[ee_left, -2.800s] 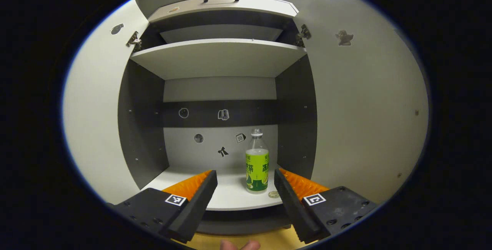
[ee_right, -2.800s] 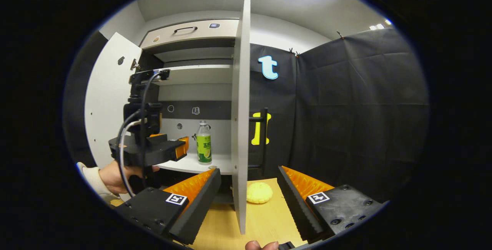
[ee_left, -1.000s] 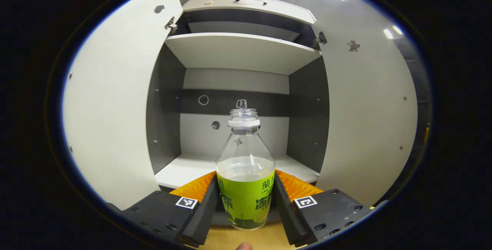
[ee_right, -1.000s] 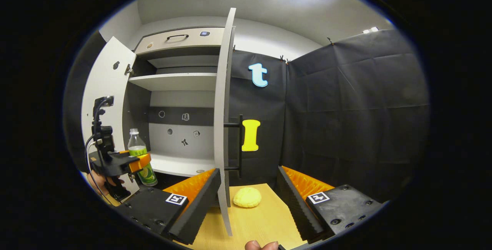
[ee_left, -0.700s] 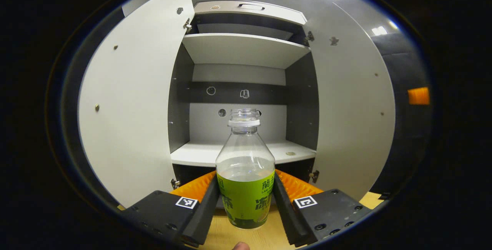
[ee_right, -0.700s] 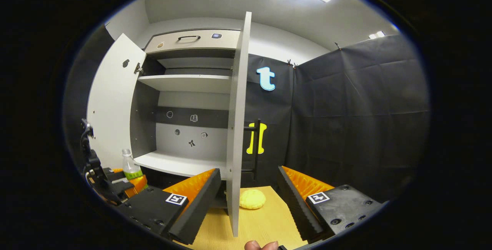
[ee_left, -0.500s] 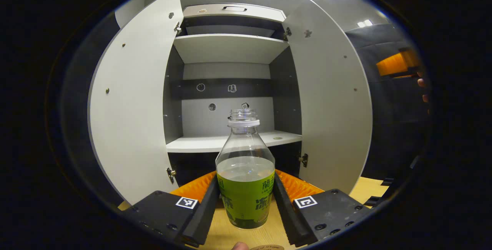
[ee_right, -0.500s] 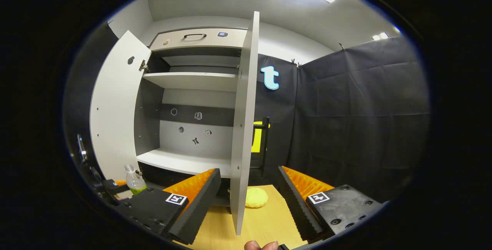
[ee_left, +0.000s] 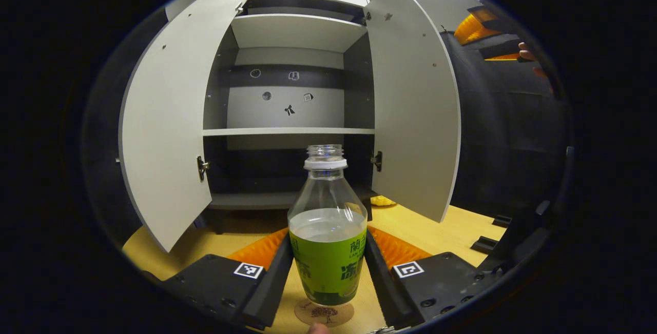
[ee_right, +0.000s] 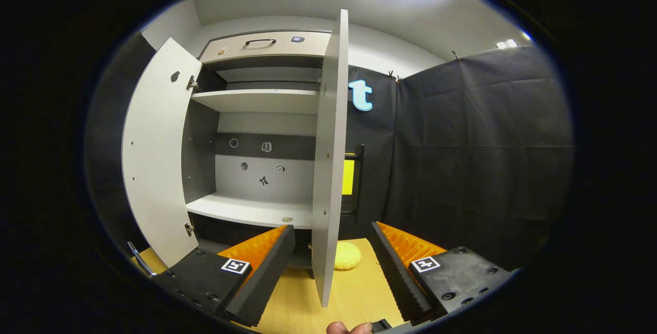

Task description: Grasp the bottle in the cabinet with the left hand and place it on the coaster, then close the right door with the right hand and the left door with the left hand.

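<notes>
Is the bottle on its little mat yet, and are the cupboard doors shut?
Nearly on the mat. The bottle is out of the cupboard, gripped by the left gripper just over the coaster; touching or not is unclear. Left to do: let go, then close the right door and left door, both open. The right gripper is open.

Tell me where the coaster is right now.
In the left gripper view, the coaster lies on the wooden table at bottom centre, directly under the green-labelled bottle held by the left gripper.
</notes>
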`<state>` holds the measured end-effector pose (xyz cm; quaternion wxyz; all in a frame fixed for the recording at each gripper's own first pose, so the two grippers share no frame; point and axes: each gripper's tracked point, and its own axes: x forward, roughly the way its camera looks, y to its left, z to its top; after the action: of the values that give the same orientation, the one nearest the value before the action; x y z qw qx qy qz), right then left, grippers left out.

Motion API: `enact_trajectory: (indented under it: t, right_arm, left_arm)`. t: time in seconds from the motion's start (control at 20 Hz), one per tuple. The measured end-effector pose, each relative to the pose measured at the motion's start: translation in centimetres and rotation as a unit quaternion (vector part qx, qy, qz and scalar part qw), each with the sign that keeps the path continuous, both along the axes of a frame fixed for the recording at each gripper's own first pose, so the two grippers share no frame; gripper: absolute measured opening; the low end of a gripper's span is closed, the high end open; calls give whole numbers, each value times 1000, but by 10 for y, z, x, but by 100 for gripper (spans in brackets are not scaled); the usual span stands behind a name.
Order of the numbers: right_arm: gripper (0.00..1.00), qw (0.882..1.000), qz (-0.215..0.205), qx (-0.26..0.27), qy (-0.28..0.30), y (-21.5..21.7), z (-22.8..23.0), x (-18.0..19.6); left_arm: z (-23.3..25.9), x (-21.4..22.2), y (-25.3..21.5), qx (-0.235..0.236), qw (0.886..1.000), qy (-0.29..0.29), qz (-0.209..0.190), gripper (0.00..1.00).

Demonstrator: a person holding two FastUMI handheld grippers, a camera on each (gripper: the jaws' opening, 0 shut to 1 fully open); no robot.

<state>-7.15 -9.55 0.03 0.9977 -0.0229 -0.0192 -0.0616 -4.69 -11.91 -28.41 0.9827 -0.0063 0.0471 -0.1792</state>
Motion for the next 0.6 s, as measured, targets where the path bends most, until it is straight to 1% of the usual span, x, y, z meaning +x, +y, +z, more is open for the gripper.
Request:
enact_trajectory:
  t: [0.2,0.4,0.6]
  right_arm:
    - [98,1000,-2,-11,23,-1,-10,0]
    - [98,999,-12,-14,34,-8,-13,-4]
    - [98,999,-13,-20,39,-10,-14,-9]
  left_arm:
    - [-26,4,7,-19,1000,3,14,77]
    - [-52,4,17,-24,999,18,37,77]
    - [-59,5,12,-13,1000,5,25,77]
